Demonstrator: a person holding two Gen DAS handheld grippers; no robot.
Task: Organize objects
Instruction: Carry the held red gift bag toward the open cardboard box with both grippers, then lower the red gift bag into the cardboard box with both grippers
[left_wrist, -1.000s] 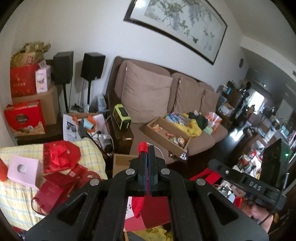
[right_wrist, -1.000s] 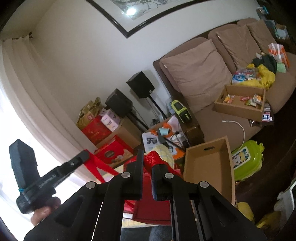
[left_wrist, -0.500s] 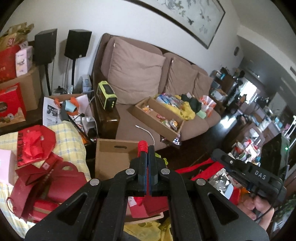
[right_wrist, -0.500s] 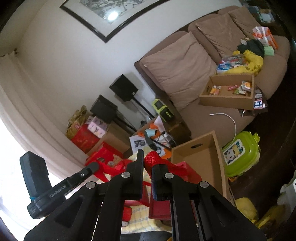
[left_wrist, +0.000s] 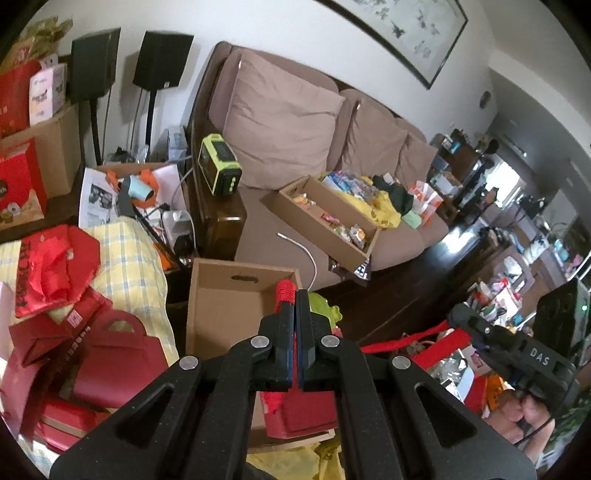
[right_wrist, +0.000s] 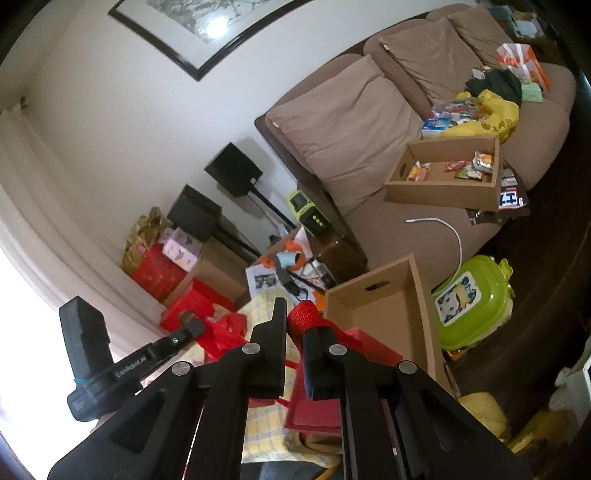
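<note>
Left wrist view: our left claw (left_wrist: 295, 295) clamps the red rope handle (left_wrist: 285, 290) of a red paper gift bag (left_wrist: 301, 413); our right claw (right_wrist: 295, 314) pinches the other. Both have sunk, bringing the bag over the empty brown cardboard box (left_wrist: 225, 295), ready for lowering.

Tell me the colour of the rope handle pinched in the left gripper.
Red: the rope handle, best seen in the left wrist view.

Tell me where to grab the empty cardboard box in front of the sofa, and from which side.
Grip the far end wall of the cardboard box at its slot cutout, coming from above. The top is open and that wall stands upright and thin, so one finger fits each side; the red bag hides the near end.
</note>
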